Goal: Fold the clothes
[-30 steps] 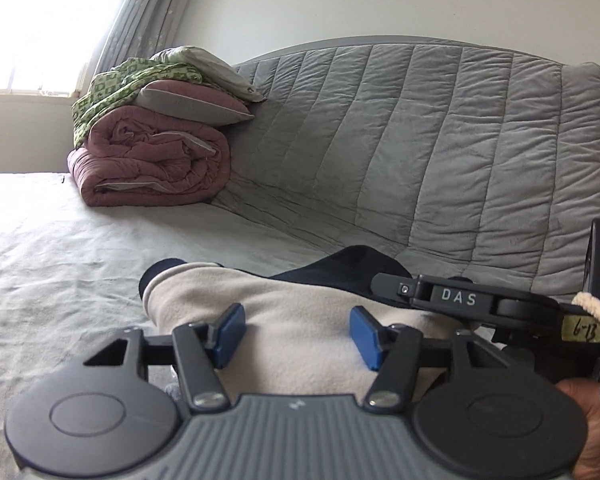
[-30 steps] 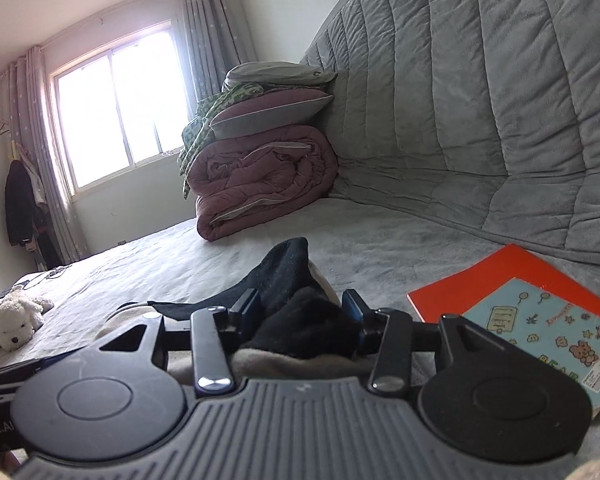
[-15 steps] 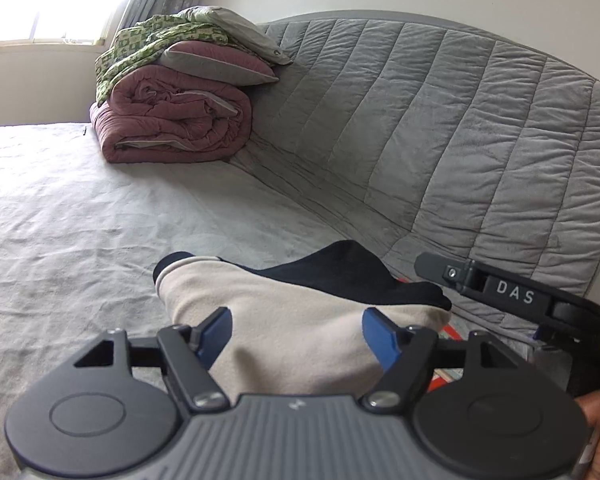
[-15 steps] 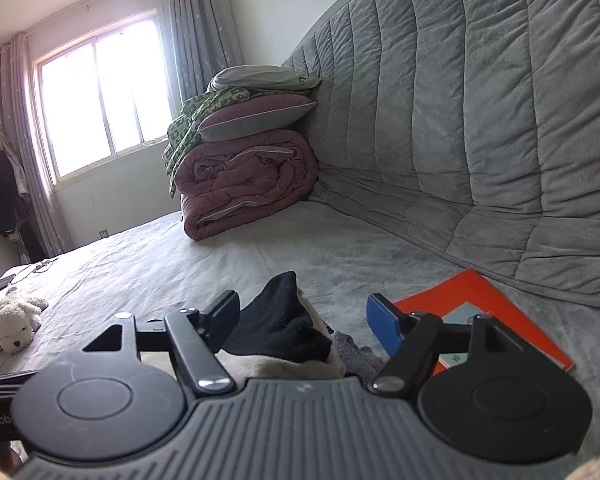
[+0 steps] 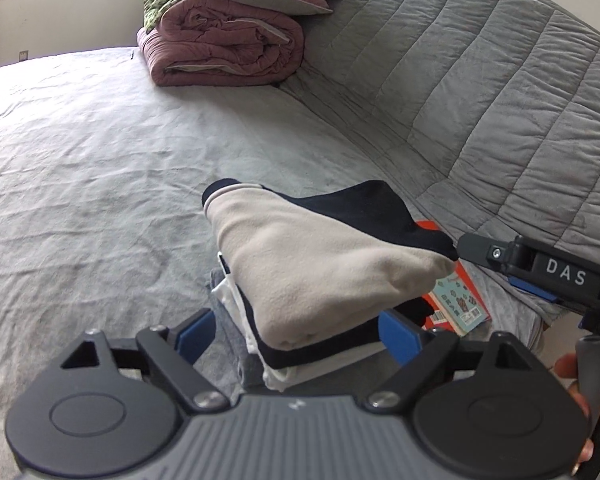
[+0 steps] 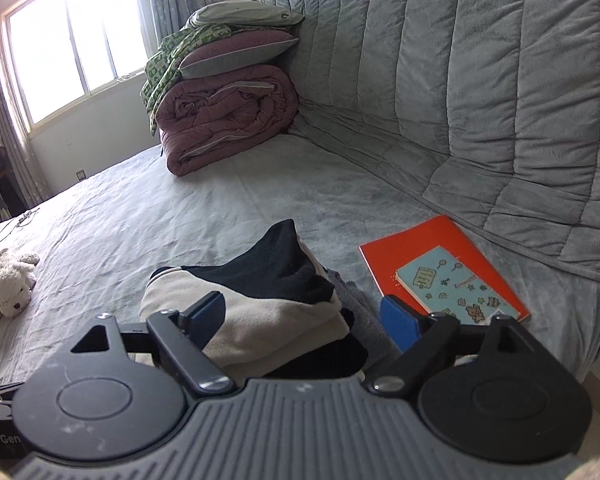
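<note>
1. Folded clothes (image 5: 324, 264), cream on top with dark blue at the edges, piled on the grey bed sheet (image 5: 100, 168), on top of other folded grey and white cloth.
2. Pile seen in the right wrist view too (image 6: 260, 304), with a black part sticking up at the back.
3. Left gripper (image 5: 300, 334) over the near end of the pile, blue pads wide apart, just opened more, cloth between them but not squeezed, nothing held.
4. Right gripper (image 6: 304, 316) the same: pads spread wide, just opened more, pile between them, no pinch on it.
5. Right gripper also visible from the left wrist view (image 5: 540, 276), beside the far right end of the pile, a hand (image 5: 588, 400) on its handle.
6. Red notebook (image 6: 432, 248) flat on the sheet just right of the pile, a small blue book (image 6: 456, 292) on top of it.
7. Rolled pink quilt (image 6: 228, 116) far back by the grey padded headboard (image 6: 480, 80), pillows stacked on it.
8. White toy dog (image 6: 10, 284) lying far left on the sheet.
</note>
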